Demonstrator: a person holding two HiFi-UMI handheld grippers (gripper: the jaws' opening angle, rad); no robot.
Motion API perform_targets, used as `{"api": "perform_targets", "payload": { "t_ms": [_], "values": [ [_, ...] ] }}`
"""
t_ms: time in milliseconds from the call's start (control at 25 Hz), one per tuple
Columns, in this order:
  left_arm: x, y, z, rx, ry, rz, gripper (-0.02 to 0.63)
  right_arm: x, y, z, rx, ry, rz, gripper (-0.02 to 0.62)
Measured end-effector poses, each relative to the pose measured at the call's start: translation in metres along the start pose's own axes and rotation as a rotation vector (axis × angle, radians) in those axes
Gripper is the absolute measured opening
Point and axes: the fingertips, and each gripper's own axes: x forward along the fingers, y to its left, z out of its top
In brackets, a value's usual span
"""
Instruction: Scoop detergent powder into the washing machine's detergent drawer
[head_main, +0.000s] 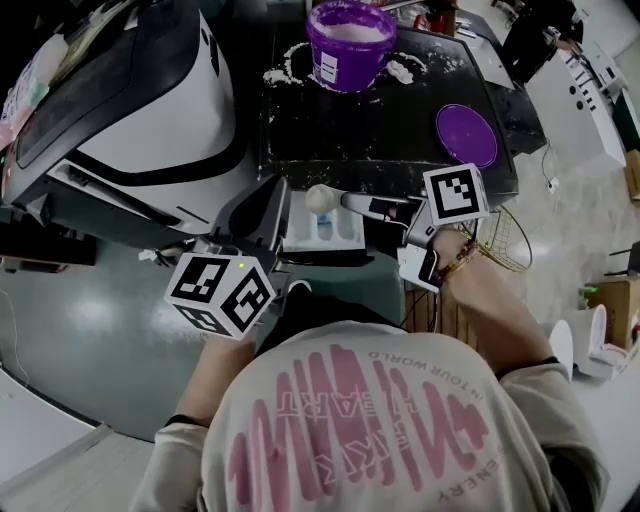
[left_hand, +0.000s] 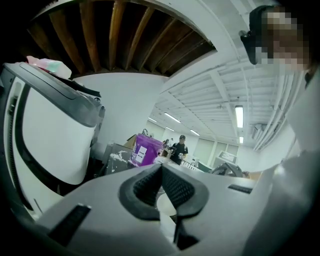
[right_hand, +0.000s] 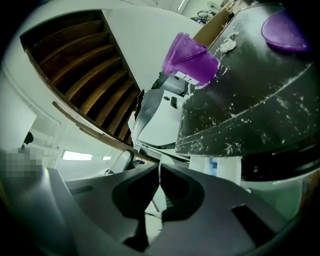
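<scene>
Looking straight down from the head view, we get the layout neither gripper view gives: the white detergent drawer (head_main: 322, 232) sticking out from under the dark counter (head_main: 380, 140), right between the left tongs (left_hand: 161, 167) and the right tongs (right_hand: 159, 172). A round white blob (head_main: 320, 198) sits over the drawer's back end, just off the right tongs' tip, and we honestly can't tell if it's a scoop. The gripper views settle the grip though: both pairs are clenched, ribbed black pads meeting at the tips, and we can't make out anything pinched in either. Count-wise it's one purple plastic tub (head_main: 350, 45) of white powder, one round purple lid (head_main: 466, 135) lying flat off to its right, one drawer and two checker-marked cubes. Powder lies in clumps around the tub, and the right gripper view shows the counter speckled with it. Only the left gripper view catches a person (left_hand: 178, 148) standing far back past the tub.
</scene>
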Motion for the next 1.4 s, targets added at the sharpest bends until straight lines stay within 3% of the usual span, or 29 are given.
{"api": "perform_targets", "payload": {
  "t_ms": [440, 720, 1040, 1400],
  "values": [
    [-0.04, -0.012, -0.036, -0.02, 0.03, 0.118, 0.002, -0.002, -0.007, -0.047, 0.067, 0.076, 0.048, 0.002],
    [-0.06, -0.007, -0.045, -0.03, 0.039, 0.169, 0.002, -0.003, -0.015, -0.055, 0.098, 0.058, 0.048, 0.002],
    [-0.055, 0.005, -0.03, -0.011, 0.029, 0.123, 0.002, 0.009, -0.024, -0.04, 0.079, 0.004, -0.046, 0.002],
    [-0.049, 0.048, -0.015, 0.002, 0.068, 0.006, 0.002, 0.029, -0.04, -0.034, 0.055, -0.06, -0.235, 0.002]
  ]
}}
